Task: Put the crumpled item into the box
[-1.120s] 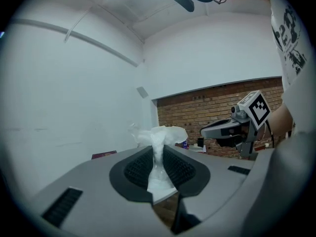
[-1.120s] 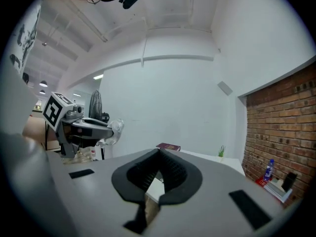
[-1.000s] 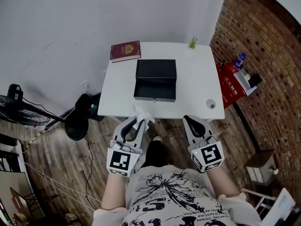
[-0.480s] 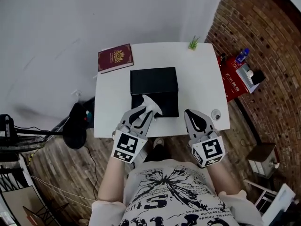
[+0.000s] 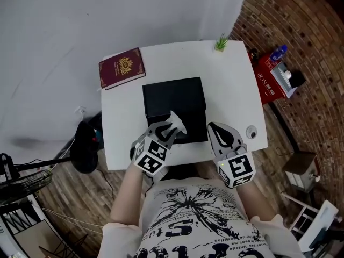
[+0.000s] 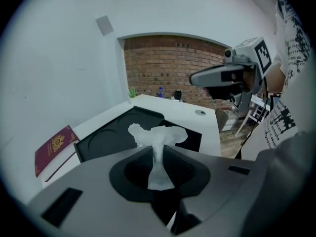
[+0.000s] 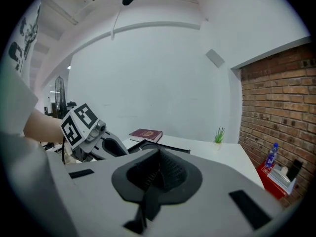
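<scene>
A white crumpled tissue (image 5: 178, 122) sticks out of my left gripper (image 5: 172, 128), whose jaws are shut on its twisted tail. In the head view it hangs over the near edge of the open black box (image 5: 161, 98) in the middle of the white table (image 5: 231, 85). In the left gripper view the tissue (image 6: 158, 136) fans out above the jaws, with the box (image 6: 116, 135) just beyond it. My right gripper (image 5: 217, 130) hovers over the table to the right of the box's near corner. It is shut, with nothing between its pads (image 7: 163, 169).
A dark red book (image 5: 121, 67) lies at the table's far left corner. A small green plant (image 5: 221, 43) stands at the far right. A small round object (image 5: 251, 131) rests near the right front edge. Beyond the table are a brick wall, a red stand (image 5: 267, 80) and a bottle (image 5: 278, 53).
Both grippers have moved forward from in front of the table to over it. The left one has carried the tissue to the box's near edge and tipped downward. The right one stays shut.
</scene>
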Action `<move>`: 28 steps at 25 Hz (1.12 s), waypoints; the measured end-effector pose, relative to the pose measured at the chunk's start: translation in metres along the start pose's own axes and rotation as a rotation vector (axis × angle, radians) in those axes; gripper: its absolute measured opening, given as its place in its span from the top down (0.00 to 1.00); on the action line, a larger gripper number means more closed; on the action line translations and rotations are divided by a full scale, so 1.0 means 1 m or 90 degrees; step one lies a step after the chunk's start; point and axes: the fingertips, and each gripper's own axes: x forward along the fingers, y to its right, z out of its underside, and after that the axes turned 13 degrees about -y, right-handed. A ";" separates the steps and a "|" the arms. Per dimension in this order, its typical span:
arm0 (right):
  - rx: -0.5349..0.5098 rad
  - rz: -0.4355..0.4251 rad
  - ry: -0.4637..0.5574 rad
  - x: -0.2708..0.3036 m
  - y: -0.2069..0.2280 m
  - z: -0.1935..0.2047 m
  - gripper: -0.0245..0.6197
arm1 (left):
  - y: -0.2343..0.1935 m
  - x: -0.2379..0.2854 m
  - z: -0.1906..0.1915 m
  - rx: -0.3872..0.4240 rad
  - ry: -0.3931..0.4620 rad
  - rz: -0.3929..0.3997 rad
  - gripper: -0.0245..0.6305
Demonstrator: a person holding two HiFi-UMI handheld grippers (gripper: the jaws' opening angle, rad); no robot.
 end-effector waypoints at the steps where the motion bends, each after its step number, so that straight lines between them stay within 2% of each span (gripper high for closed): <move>1: 0.002 0.001 -0.005 0.005 0.002 0.001 0.94 | -0.002 0.009 0.003 0.007 -0.016 0.009 0.84; 5: 0.006 0.004 -0.019 0.023 0.007 0.002 0.94 | -0.003 0.035 0.015 0.014 -0.057 0.048 0.84; 9: 0.018 0.019 -0.026 0.037 0.017 0.000 0.94 | -0.001 0.055 0.020 -0.016 -0.069 0.104 0.84; 11: 0.023 0.025 -0.027 0.042 0.021 -0.001 0.94 | 0.001 0.063 0.021 -0.014 -0.077 0.118 0.84; 16: 0.034 0.031 -0.032 0.049 0.025 0.002 0.94 | 0.011 0.082 0.029 0.026 -0.128 0.135 0.84; 24: 0.042 0.040 -0.043 0.049 0.027 0.010 0.94 | 0.012 0.092 0.032 0.012 -0.145 0.138 0.82; 28: 0.036 0.046 -0.036 0.042 0.026 0.005 0.94 | 0.015 0.088 0.031 0.013 -0.142 0.148 0.76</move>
